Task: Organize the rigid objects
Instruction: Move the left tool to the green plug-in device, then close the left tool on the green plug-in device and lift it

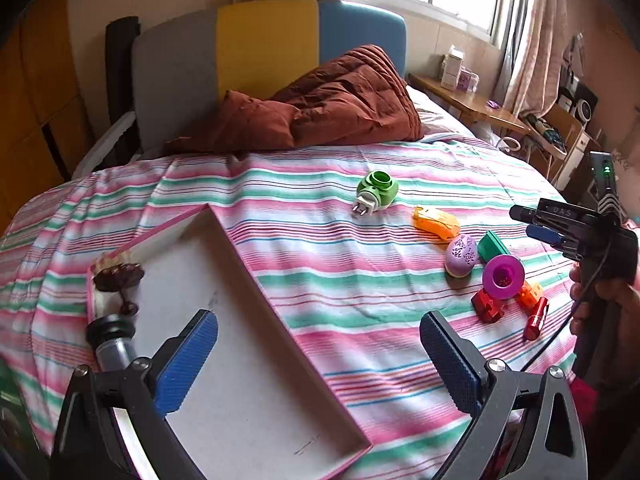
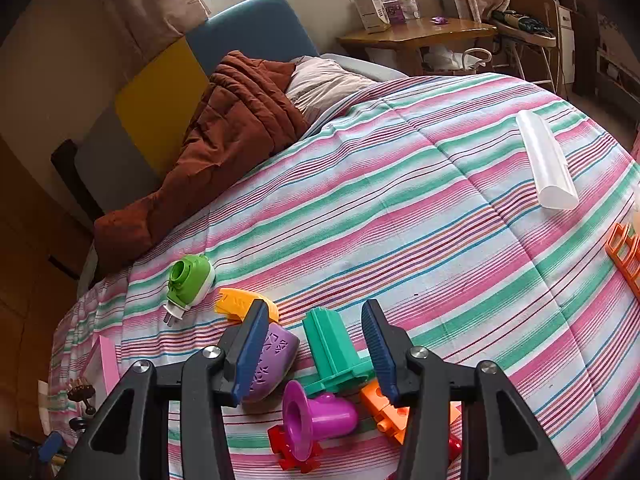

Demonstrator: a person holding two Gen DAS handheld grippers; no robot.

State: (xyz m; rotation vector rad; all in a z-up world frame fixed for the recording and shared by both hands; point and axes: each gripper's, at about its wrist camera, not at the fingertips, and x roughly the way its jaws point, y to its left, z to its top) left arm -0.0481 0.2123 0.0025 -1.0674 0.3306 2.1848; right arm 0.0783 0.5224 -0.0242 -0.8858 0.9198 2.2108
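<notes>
A shallow pink-edged box (image 1: pixel 240 360) lies on the striped bed at the left, with a brown ornament (image 1: pixel 118 276) and a grey cylinder (image 1: pixel 114 344) at its left end. My left gripper (image 1: pixel 320 356) is open and empty above the box's right edge. A cluster of plastic toys lies to the right: green plug (image 1: pixel 376 192), orange piece (image 1: pixel 436 222), purple egg (image 1: pixel 461 256), teal block (image 1: pixel 493 245), magenta funnel (image 1: pixel 503 276), red pieces (image 1: pixel 490 307). My right gripper (image 2: pixel 316 344) is open, hovering over the teal block (image 2: pixel 332 344) beside the purple egg (image 2: pixel 272 364).
A brown quilt (image 1: pixel 320 104) and pillow lie at the headboard. A white translucent cover (image 2: pixel 546 160) and an orange grid piece (image 2: pixel 624 252) lie on the bed's right side. A wooden bedside table (image 2: pixel 416 34) with boxes stands beyond.
</notes>
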